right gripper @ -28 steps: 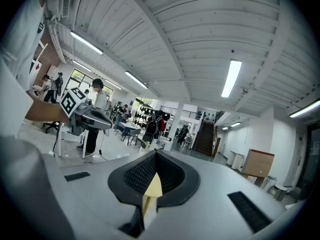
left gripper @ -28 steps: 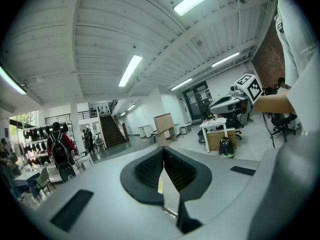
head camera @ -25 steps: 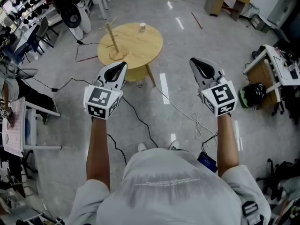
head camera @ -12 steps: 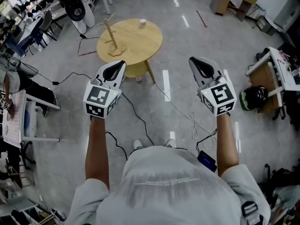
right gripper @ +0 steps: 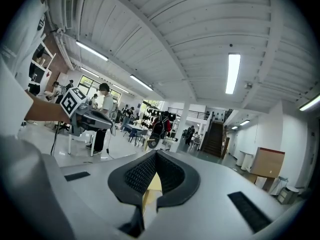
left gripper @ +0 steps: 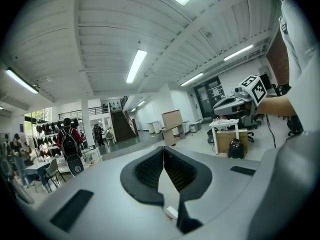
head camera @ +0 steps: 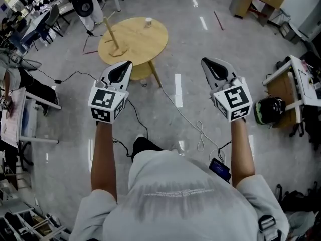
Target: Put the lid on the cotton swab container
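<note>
1. Head view: one cotton swab container (head camera: 148, 21), small, white and cylindrical, stands at the round wooden counter's (head camera: 145, 43) 1 o'clock rim.
2. Two tongs, the left tongs (head camera: 126, 66) and the right tongs (head camera: 206, 62), are both closed and empty, well apart from it.

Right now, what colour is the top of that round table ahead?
The round table has a pale, light-wood top; it shows best in the head view.

The person wears a pale grey short-sleeved shirt (head camera: 185, 195) with a faint line of print across the back. The left tool (head camera: 125, 64) and right tool (head camera: 206, 62) have smooth grey shells, black ribbed pads (left gripper: 147, 169) and a white cube (head camera: 107, 104) bearing black square markers.
</note>
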### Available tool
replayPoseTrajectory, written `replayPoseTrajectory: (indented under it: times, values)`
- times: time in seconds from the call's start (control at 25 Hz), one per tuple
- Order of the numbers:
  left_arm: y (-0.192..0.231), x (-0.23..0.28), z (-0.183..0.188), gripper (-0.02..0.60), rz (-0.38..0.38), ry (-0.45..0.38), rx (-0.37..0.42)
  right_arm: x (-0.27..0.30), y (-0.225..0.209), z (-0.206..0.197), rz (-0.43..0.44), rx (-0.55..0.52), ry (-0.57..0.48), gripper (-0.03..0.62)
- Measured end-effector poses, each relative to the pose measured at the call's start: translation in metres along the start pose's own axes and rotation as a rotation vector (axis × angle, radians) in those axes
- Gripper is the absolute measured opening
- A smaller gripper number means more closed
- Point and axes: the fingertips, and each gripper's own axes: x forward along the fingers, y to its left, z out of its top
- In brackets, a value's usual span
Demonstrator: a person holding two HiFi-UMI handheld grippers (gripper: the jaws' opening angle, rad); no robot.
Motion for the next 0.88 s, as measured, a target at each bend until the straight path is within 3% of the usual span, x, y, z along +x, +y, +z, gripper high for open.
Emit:
replayPoseTrajectory:
  times: [0.44,0.64,0.88]
  values:
    - [0.025,0.071,-0.011,0.018,-0.027,0.027,0.02,0.049,-0.046,-0.026,-0.001,0.013,0.015,0.028]
    - [0.068,0.134,-0.027,0.018,-0.037,0.026,0.019,0.105,-0.083,-0.043,-0.025,0.011,0.027,0.028]
    - [0.153,0.204,-0.041,0.018,-0.047,0.037,0.019,0.207,-0.119,-0.036,-0.044,0.008,0.039,0.026]
